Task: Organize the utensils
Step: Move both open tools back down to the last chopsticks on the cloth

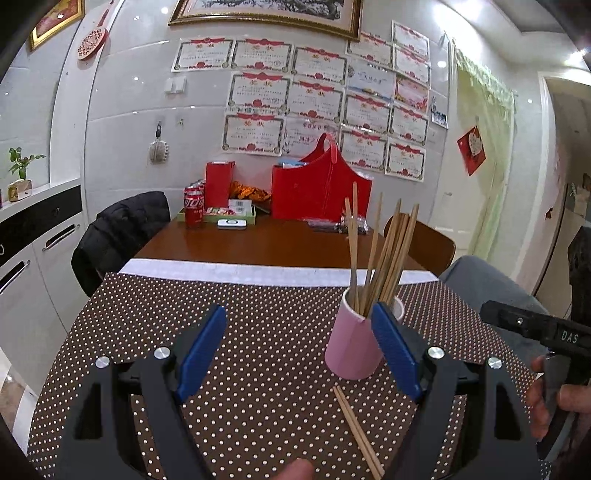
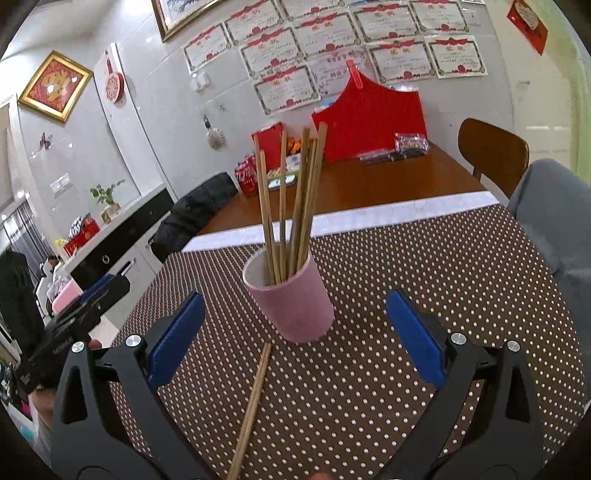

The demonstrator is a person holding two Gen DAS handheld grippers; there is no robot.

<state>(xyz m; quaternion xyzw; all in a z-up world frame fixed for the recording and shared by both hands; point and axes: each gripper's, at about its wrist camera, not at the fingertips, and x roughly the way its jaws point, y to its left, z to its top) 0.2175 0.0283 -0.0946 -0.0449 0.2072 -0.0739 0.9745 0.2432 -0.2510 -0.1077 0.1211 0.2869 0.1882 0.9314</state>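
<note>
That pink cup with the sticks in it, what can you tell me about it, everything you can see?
The pink cup is a plain cylinder with a white inside, matte, perhaps plastic or paper. It stands upright on the brown polka-dot tablecloth and holds a bundle of wooden chopsticks that lean and fan out above its rim. A loose pair of chopsticks lies on the cloth just in front of it. Neither gripper touches it.

I see a wooden table (image 1: 280,242) against a glossy tiled wall (image 1: 122,122). Above it hang certificates (image 1: 314,99) and a framed picture (image 1: 266,14); left of it white cabinets (image 1: 33,266), right a chair (image 1: 424,240) and green curtain (image 1: 484,155).
</note>
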